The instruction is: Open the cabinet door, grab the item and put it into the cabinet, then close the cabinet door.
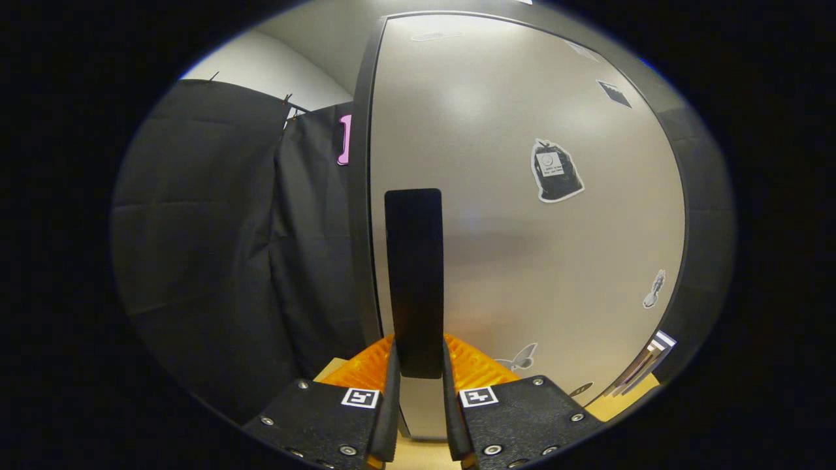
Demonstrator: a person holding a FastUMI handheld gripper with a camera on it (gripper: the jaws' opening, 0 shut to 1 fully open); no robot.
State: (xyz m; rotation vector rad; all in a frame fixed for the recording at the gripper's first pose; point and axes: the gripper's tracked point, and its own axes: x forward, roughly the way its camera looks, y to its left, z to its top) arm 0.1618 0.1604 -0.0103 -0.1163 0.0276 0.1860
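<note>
The gripper (418, 365) is pinching the door's (522, 215) upright handle (413, 274), one finger pressing each side. The door is sitting shut, hiding the cabinet's inside. Stickers (556, 171) on it are too small to read.

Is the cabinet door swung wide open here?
No. The door faces the hand-held gripper, whose fingers sit either side of its black handle.
</note>
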